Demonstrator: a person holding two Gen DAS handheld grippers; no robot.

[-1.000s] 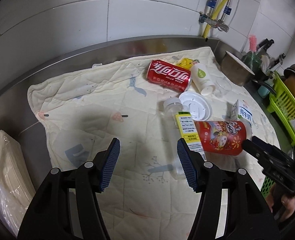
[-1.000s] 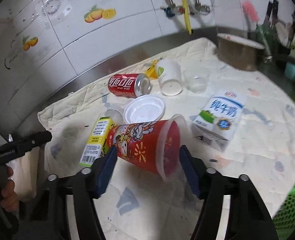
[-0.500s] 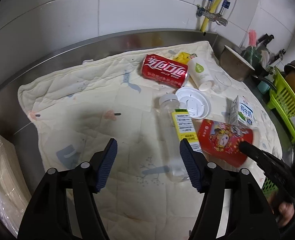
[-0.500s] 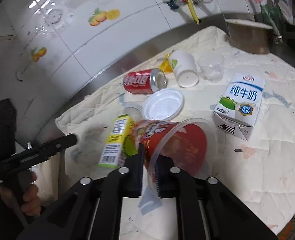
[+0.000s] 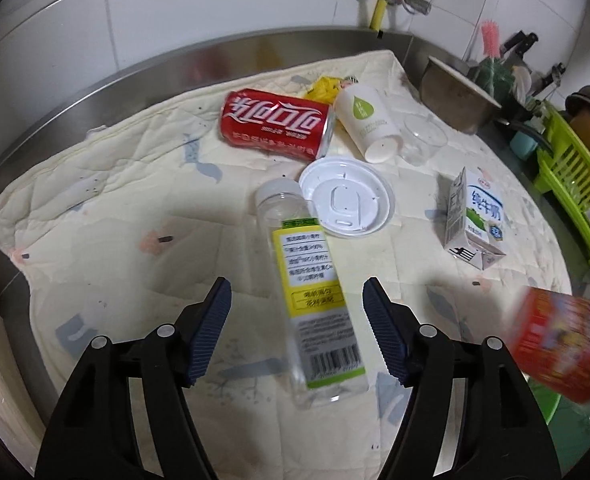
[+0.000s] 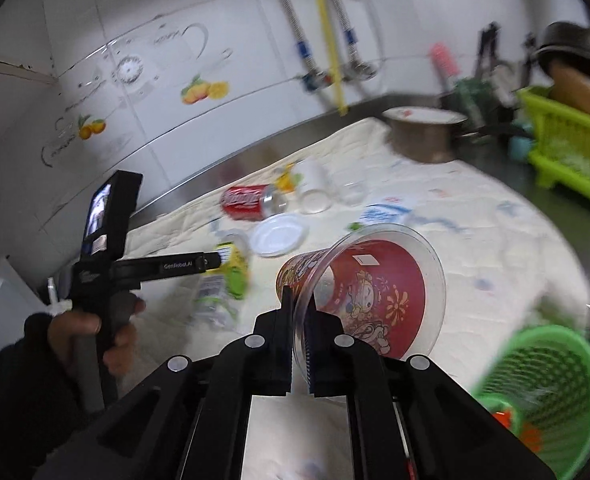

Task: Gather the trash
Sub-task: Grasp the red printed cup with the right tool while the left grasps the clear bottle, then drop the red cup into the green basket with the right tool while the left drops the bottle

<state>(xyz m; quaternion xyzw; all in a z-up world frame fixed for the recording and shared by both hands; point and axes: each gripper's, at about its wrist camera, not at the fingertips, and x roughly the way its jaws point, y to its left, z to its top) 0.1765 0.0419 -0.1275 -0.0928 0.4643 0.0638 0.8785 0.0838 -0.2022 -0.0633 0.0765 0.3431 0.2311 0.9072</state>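
Note:
My right gripper (image 6: 299, 312) is shut on the rim of a red plastic cup (image 6: 375, 292) and holds it lifted above the cloth; the cup shows blurred at the right edge of the left wrist view (image 5: 563, 344). My left gripper (image 5: 297, 320) is open just above a clear bottle with a yellow label (image 5: 311, 296) that lies on the cloth. A red cola can (image 5: 275, 124), a white paper cup (image 5: 369, 120), a white lid (image 5: 347, 204), a clear cup (image 5: 423, 140) and a milk carton (image 5: 475, 220) lie further back.
A quilted cream cloth (image 5: 115, 208) covers the steel counter. A green mesh basket (image 6: 543, 392) stands at the lower right. A steel bowl (image 5: 455, 96) and a green dish rack (image 5: 575, 184) are at the right. A tiled wall runs behind.
My right gripper closed on the red cup's rim, then lifted it off the cloth and carried it right, toward the green basket. My left gripper moved forward over the bottle.

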